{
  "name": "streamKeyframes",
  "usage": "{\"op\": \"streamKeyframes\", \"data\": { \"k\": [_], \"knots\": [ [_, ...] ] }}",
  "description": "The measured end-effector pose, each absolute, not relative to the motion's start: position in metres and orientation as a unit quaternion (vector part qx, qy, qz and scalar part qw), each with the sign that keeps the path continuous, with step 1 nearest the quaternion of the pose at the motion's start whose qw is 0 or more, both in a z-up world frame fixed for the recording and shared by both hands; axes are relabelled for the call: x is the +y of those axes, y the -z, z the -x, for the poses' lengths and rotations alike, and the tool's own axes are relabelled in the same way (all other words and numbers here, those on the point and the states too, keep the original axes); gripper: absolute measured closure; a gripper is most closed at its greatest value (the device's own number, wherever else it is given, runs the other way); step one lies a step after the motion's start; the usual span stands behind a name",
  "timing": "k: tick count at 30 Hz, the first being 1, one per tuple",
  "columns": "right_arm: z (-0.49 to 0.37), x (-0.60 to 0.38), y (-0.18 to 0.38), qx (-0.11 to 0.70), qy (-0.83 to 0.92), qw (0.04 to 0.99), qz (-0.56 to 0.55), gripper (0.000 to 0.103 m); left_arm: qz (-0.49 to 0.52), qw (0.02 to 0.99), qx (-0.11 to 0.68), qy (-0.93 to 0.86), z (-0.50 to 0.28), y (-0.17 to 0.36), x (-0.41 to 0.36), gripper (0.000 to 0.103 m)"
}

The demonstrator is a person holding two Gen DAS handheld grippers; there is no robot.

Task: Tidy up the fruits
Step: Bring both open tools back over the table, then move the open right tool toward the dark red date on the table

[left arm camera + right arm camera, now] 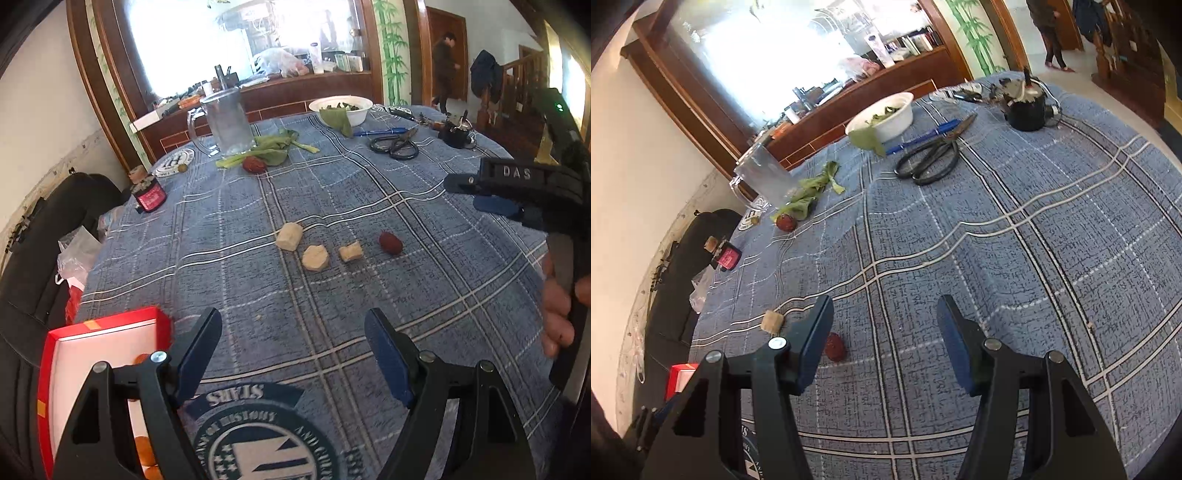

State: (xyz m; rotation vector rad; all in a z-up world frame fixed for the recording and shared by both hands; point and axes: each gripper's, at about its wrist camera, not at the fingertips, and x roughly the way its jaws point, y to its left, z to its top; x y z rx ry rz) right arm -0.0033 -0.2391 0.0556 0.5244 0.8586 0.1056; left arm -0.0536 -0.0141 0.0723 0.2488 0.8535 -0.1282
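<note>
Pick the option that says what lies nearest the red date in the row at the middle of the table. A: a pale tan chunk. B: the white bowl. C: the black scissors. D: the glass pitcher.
A: in the left wrist view the red date ends a short row, with a pale tan chunk right beside it; the other three things lie toward the table's far side.

Readable lettering on the gripper and the cloth

In the left wrist view, raised letters "DAS" stand on the black body of the right gripper (491,201). On the blue plaid tablecloth (332,206), a round printed emblem (266,439) shows "STARS" upside down on its banner, and its ring seems to read "HISTORY AND CULTURE", though partly hidden.
</note>
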Motion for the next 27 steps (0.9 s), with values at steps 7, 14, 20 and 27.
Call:
{"op": "streamKeyframes", "data": {
  "k": [7, 14, 20, 27],
  "knots": [
    [0.001, -0.228, -0.050, 0.430, -0.067, 0.865, -0.249, 0.043, -0.119, 0.900, 0.413, 0.068, 0.051, -0.072, -0.033, 0.023],
    [0.005, -0.220, -0.053, 0.430, -0.083, 0.865, -0.244, 0.043, -0.127, 0.896, 0.419, 0.069, 0.055, -0.068, -0.036, 0.023],
    [0.006, -0.212, -0.053, 0.434, -0.088, 0.868, -0.226, 0.043, -0.121, 0.898, 0.419, 0.064, 0.055, -0.068, -0.029, 0.023],
    [0.005, -0.210, -0.049, 0.441, -0.085, 0.865, -0.222, 0.043, -0.109, 0.895, 0.427, 0.065, 0.052, -0.062, -0.021, 0.023]
  ]
}}
